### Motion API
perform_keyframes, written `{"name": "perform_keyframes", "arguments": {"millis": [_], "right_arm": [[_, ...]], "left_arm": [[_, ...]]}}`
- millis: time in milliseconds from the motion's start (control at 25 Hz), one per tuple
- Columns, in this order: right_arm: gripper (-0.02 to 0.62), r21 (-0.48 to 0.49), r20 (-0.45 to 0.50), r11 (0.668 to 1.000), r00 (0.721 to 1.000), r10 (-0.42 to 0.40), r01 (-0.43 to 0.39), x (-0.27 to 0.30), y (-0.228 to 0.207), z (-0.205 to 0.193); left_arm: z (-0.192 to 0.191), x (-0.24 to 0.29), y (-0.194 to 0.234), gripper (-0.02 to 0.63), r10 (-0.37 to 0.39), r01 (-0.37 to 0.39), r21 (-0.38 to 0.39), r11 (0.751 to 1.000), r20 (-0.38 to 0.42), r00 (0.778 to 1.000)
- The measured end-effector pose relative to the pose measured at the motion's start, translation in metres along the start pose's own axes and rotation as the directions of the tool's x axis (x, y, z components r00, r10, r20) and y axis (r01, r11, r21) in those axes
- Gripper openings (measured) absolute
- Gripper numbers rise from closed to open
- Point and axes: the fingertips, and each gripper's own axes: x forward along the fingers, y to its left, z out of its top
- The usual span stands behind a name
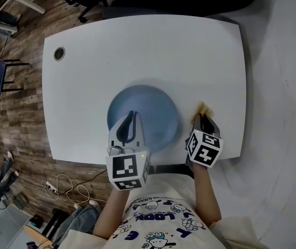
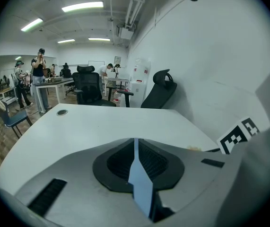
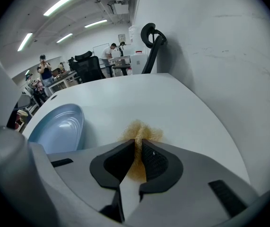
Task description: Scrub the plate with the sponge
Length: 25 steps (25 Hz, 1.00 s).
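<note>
On the white table [image 1: 85, 61], our left gripper [image 1: 132, 118] is clamped tight on the near rim of the round pale-blue plate [image 1: 155, 105]. Our right gripper [image 1: 203, 119] squeezes the tan fibrous sponge [image 1: 202, 108] just right of it. Scrubbing pressure could slide the plate from that thin grip.

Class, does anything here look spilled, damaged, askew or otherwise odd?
Nothing stands out. The left hand-held gripper clamps the blue plate by its near rim, the right hand-held gripper holds the tan sponge beside it, and the white table shows no spill or damage.
</note>
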Motion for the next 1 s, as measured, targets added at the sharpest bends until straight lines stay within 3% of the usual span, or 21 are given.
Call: {"name": "perform_keyframes", "arguments": {"millis": [400,720,1000], "right_arm": [[0.044,-0.037,0.054,0.999,0.998,0.014,-0.012,-0.006,0.014,0.013],[0.044,-0.104,0.157,0.990,0.982,0.108,-0.092,-0.027,0.054,0.055],[0.044,-0.187,0.167,0.965,0.962,0.216,-0.185,-0.039,0.104,0.061]], "left_arm": [[0.004,-0.014,0.027,0.012,0.049,-0.047,-0.046,0.998,0.043,0.998],[0.004,-0.036,0.055,0.012,0.123,-0.114,-0.112,0.987,0.081,0.989],[-0.009,-0.061,0.080,0.012,0.189,-0.174,-0.172,0.970,0.075,0.979]]}}
